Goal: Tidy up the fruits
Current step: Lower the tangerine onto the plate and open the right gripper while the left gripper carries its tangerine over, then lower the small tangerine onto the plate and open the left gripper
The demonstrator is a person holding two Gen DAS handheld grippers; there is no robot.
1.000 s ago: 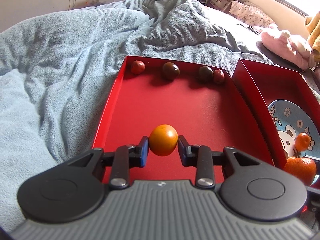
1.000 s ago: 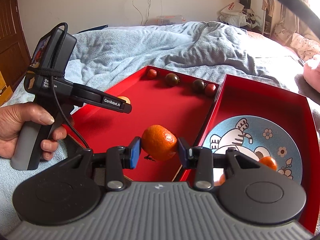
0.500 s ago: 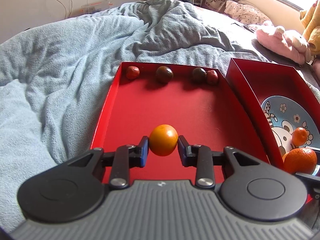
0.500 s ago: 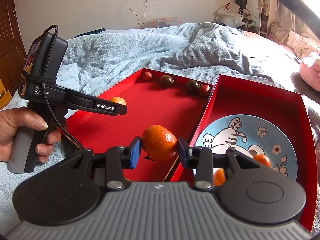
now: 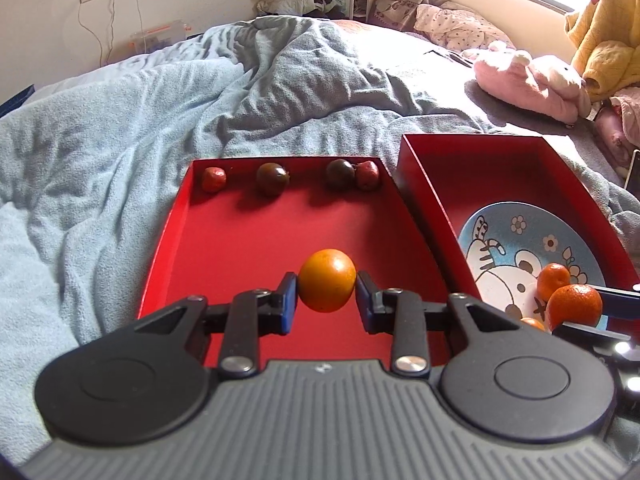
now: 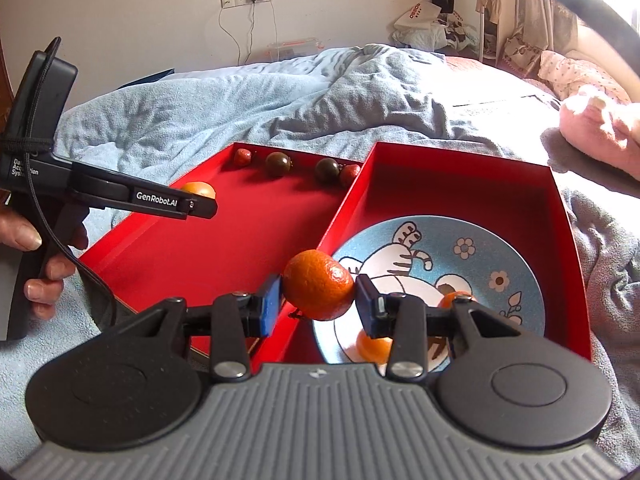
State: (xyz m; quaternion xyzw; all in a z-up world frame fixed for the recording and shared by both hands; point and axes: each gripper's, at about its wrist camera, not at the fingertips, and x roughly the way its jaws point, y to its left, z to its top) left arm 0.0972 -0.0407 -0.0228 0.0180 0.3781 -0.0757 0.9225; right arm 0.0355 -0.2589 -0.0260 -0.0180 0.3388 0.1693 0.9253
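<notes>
Left gripper point(image 5: 326, 303): jaws closed on a smooth orange fruit point(image 5: 327, 280), which sits squarely between the two blue pads, touching both, raised above the floor of the left red tray point(image 5: 236, 256). Right gripper point(image 6: 316, 309): jaws closed on a dimpled mandarin point(image 6: 318, 285), likewise centred between the pads and touching both, held over the wall where the two trays meet.

Ahead of the left jaws, against the left tray's far wall, lie four small fruits: two red ones point(image 5: 213, 179) at the ends of the row and two dark tomatoes point(image 5: 273, 178) between them; the right-hand dark one touches its red neighbour.

To the right of the left jaws stands the right red tray point(image 5: 472, 160), holding one blue plate point(image 6: 480, 256) printed with a cartoon animal and flowers. Just beyond and below the right jaws, two small mandarins point(image 6: 374, 347) rest on the plate's near part, partly hidden by the fingers.

Count: two trays, one plate, two gripped fruits, four fruits in the left tray, two on the plate. Everything rests on a blue blanket point(image 5: 100, 152). A person's hand point(image 6: 38, 264) holds the left gripper's handle.
</notes>
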